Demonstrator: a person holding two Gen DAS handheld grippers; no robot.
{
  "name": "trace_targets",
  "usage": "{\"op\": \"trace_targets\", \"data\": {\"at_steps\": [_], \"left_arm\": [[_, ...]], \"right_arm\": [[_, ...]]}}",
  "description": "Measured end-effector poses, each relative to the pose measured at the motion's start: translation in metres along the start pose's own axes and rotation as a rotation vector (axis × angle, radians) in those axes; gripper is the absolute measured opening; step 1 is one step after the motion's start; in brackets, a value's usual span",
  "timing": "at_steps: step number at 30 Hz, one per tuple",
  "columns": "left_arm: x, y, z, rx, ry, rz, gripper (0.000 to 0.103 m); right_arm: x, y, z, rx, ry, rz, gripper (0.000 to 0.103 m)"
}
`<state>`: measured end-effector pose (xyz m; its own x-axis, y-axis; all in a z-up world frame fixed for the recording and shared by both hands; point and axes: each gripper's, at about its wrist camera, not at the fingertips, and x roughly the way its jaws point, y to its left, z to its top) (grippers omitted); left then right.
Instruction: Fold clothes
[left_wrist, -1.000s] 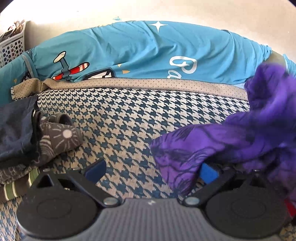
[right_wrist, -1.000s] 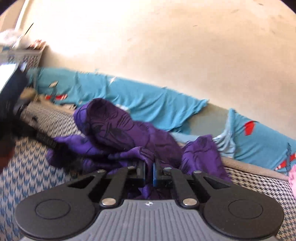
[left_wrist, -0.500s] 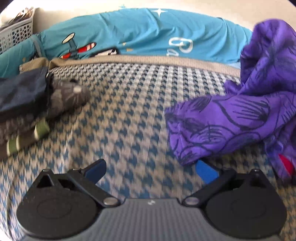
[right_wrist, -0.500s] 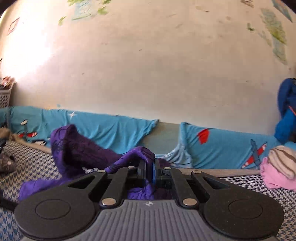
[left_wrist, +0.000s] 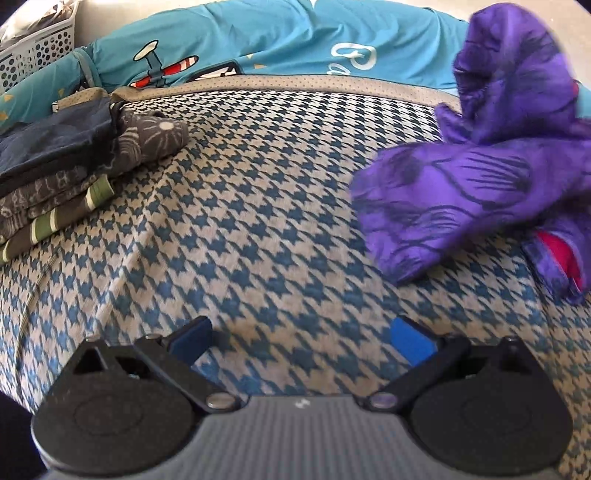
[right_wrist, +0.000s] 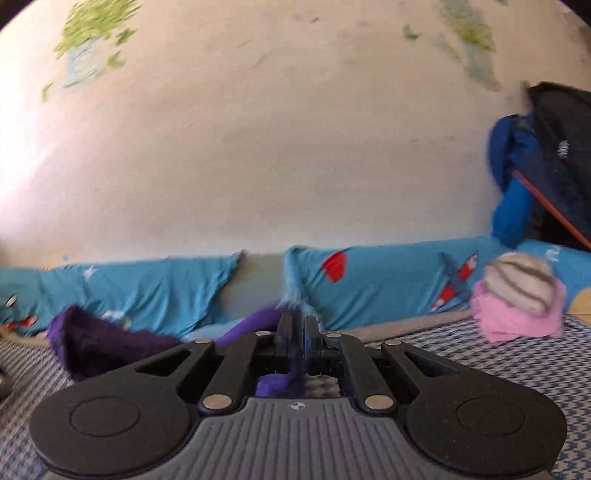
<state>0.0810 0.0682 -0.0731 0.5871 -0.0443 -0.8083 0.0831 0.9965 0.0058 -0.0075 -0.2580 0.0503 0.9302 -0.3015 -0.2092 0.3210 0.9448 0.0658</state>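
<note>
Between the right gripper's (right_wrist: 297, 332) closed fingers a fold of the purple garment (left_wrist: 476, 192) is pinched and lifted, its rest bunched on the houndstooth mattress (left_wrist: 258, 229). Left of the garment, the left gripper (left_wrist: 301, 338) gapes empty; it should probably take a free edge so the cloth spreads flat.

Black tongs (left_wrist: 301, 341), blue pads (left_wrist: 412, 339), silver pivot screws

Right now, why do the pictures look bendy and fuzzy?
Left wrist view: the fisheye lens curves the checked bed, and the purple cloth is slightly smeared. Right wrist view: motion blur smears the wall and pink cloth.
</note>
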Motion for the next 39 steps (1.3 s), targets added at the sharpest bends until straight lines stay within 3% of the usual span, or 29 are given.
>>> {"op": "trace_targets", "data": {"at_steps": [11,15,20,27,34,39], "left_arm": [[-0.008,-0.028,-0.002,0.023,0.015,-0.022,0.103],[-0.014,-0.036,-0.002,0.027,0.008,-0.032,0.103],[-0.021,-0.041,-0.002,0.041,-0.007,-0.029,0.103],[-0.018,-0.038,-0.005,0.031,0.014,-0.039,0.103],[-0.016,-0.036,-0.007,0.028,0.023,-0.047,0.103],[-0.016,-0.032,-0.008,0.025,0.028,-0.050,0.103]], "right_arm": [[-0.002,-0.040,0.005,0.105,0.033,-0.015,0.005],[0.002,-0.022,-0.010,0.098,0.119,0.109,0.007],[0.009,0.002,-0.020,0.097,0.184,0.221,0.016],[0.030,0.013,-0.031,0.232,0.278,0.328,0.042],[0.062,0.018,-0.041,0.383,0.374,0.352,0.046],[0.086,0.031,-0.053,0.419,0.424,0.332,0.046]]}}
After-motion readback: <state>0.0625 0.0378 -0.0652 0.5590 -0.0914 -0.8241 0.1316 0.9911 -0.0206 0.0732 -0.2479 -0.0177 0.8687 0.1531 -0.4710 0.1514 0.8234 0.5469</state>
